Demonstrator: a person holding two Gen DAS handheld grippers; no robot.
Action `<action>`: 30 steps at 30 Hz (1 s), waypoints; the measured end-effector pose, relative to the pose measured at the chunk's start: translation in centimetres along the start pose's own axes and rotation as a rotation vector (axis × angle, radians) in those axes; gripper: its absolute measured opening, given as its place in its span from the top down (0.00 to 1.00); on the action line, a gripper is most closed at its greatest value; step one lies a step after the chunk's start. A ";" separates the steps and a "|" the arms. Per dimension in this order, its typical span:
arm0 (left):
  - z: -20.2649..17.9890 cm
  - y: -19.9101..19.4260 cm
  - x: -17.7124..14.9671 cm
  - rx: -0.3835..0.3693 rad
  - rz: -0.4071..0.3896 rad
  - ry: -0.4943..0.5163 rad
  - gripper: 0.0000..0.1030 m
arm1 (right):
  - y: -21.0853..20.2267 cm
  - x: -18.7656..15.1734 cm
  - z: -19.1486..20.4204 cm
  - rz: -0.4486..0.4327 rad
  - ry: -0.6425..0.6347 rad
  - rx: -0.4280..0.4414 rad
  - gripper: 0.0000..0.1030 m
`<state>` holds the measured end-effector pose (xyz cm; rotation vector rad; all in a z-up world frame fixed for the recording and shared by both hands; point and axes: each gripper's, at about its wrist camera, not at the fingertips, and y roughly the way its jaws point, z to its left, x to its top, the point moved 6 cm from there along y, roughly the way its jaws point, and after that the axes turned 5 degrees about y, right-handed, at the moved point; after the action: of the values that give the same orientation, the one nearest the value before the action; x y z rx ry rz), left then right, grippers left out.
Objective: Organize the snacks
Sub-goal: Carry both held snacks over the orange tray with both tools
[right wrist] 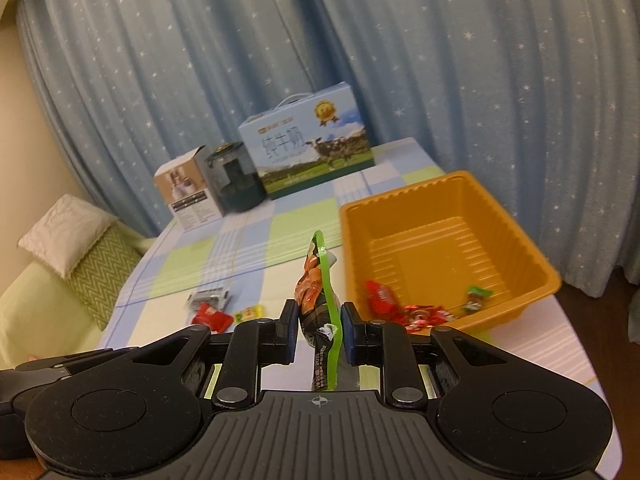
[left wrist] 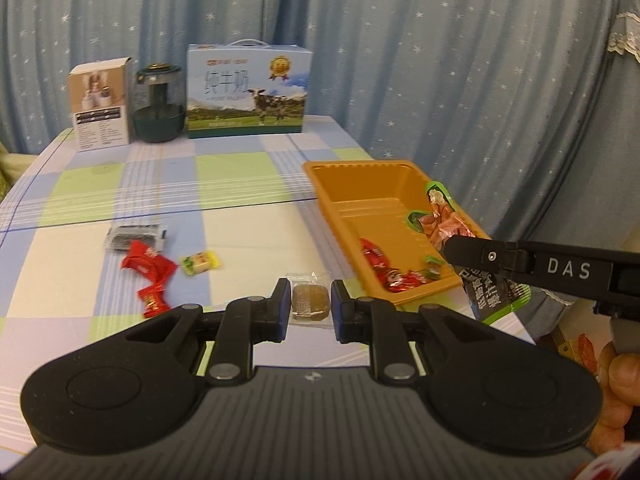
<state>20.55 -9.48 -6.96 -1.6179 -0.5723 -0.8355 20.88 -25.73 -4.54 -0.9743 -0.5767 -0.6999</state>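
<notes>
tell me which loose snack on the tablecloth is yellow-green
The small yellow-green candy, lying just right of the red wrappers. The other loose snacks there are red, or the dark clear-wrapped packet behind them.

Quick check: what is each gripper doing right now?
Left gripper: closed on a clear-wrapped brown snack.
Right gripper: closed on a green-edged snack packet.

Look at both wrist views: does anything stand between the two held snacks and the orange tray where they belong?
Nothing visible does. The right gripper holds the green-edged packet beside the orange tray. The left gripper holds the brown wrapped snack, with only bare tablecloth between it and the tray.
</notes>
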 end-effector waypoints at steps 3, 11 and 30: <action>-1.1 0.5 0.5 -0.019 0.001 0.006 0.82 | -0.7 0.6 -1.4 -0.015 0.013 -0.016 0.78; -3.6 2.7 2.2 -0.081 -0.001 0.012 0.82 | -1.1 2.9 -5.6 -0.042 0.051 -0.071 0.78; -7.4 11.6 4.9 -0.171 0.017 0.032 0.82 | 4.3 5.4 -11.2 -0.011 0.114 -0.100 0.78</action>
<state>30.77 -19.55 -9.79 -1.7583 -0.4748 -0.9163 29.03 -35.50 -7.99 -1.0176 -0.4512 -0.7952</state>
